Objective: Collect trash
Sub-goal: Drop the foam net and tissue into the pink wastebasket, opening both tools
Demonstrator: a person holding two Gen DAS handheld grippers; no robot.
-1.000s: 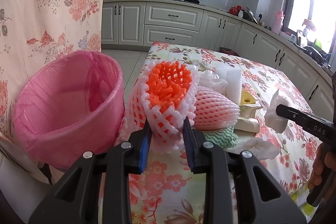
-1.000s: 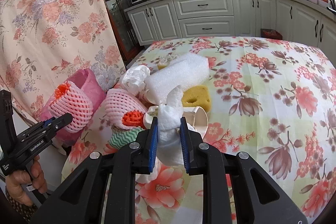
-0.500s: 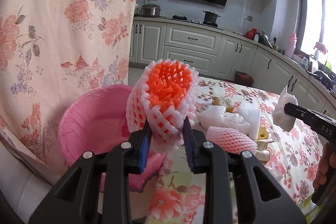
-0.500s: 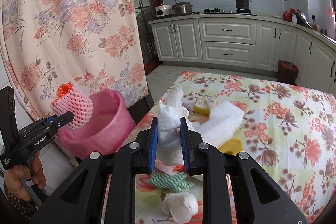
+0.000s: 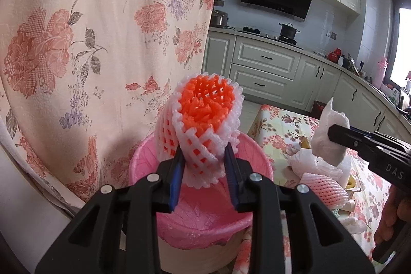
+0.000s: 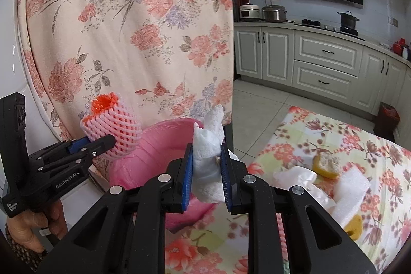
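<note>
My left gripper (image 5: 204,171) is shut on a white foam fruit net with an orange net rolled inside (image 5: 203,125). It hangs over the pink-lined bin (image 5: 205,212) that stands off the table's left end. In the right wrist view the same net (image 6: 113,127) sits at the left, above the bin (image 6: 156,148). My right gripper (image 6: 205,168) is shut on a crumpled white tissue (image 6: 208,161), held just right of the bin's rim. The left wrist view shows that tissue (image 5: 330,135) at the right.
The floral tablecloth (image 6: 346,143) carries more trash: a pink foam net (image 5: 325,186), white crumpled plastic (image 6: 295,176), white foam blocks (image 6: 352,184) and yellow sponges (image 6: 325,163). A floral curtain (image 5: 90,43) hangs behind the bin. Kitchen cabinets (image 6: 321,63) line the far wall.
Both grippers have risen and swung left from over the trash pile toward the bin. The foam net now hangs above the bin, and the tissue has come close to its rim.
</note>
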